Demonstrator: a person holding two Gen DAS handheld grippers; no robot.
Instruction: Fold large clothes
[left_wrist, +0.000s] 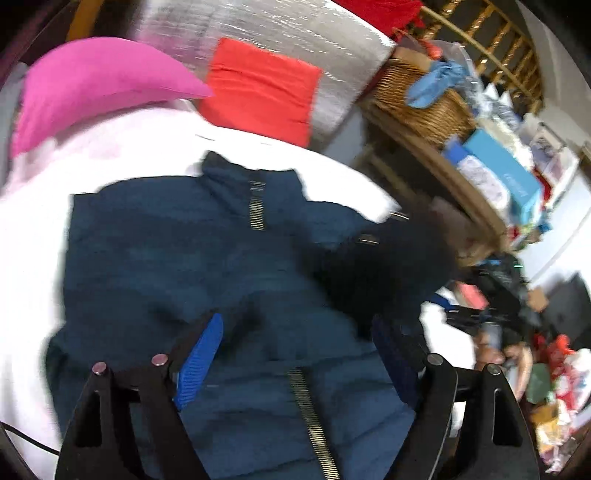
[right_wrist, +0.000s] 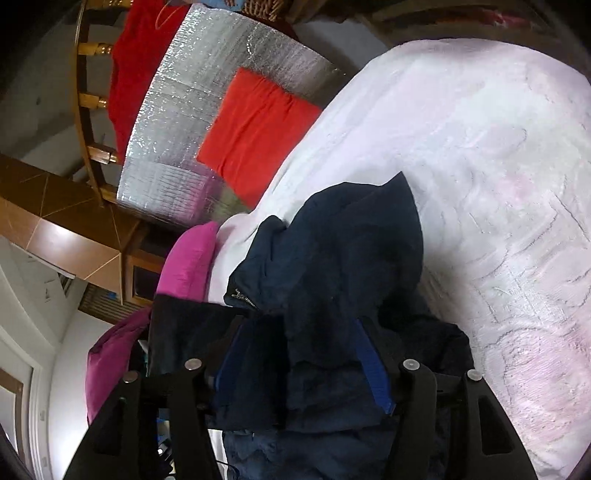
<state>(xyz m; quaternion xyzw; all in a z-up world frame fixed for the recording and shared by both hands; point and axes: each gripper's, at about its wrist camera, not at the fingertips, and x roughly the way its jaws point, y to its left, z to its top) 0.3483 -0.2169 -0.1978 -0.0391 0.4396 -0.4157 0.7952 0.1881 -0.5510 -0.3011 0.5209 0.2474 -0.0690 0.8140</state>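
A navy blue zip-up jacket (left_wrist: 192, 258) lies spread on a white and pale pink bed cover (left_wrist: 33, 236), collar away from me and zipper running up the middle. My left gripper (left_wrist: 297, 356) hovers just above its lower part, open wide, and its blue pads (left_wrist: 199, 354) grip nothing. In the right wrist view a bunched fold of the same jacket (right_wrist: 332, 266) fills the gap between the fingers of my right gripper (right_wrist: 304, 365). The jaws stand apart and the cloth hangs loosely against the blue pad (right_wrist: 373, 369). A dark blurred shape (left_wrist: 388, 266) covers the jacket's right side.
A pink pillow (left_wrist: 92, 92) and a red cushion (left_wrist: 258, 92) lie beyond the jacket, against a silver foil-covered board (left_wrist: 266, 33). To the right stands a wooden shelf with a wicker basket (left_wrist: 424, 107) and boxes. Clutter (left_wrist: 554, 387) covers the floor at the far right.
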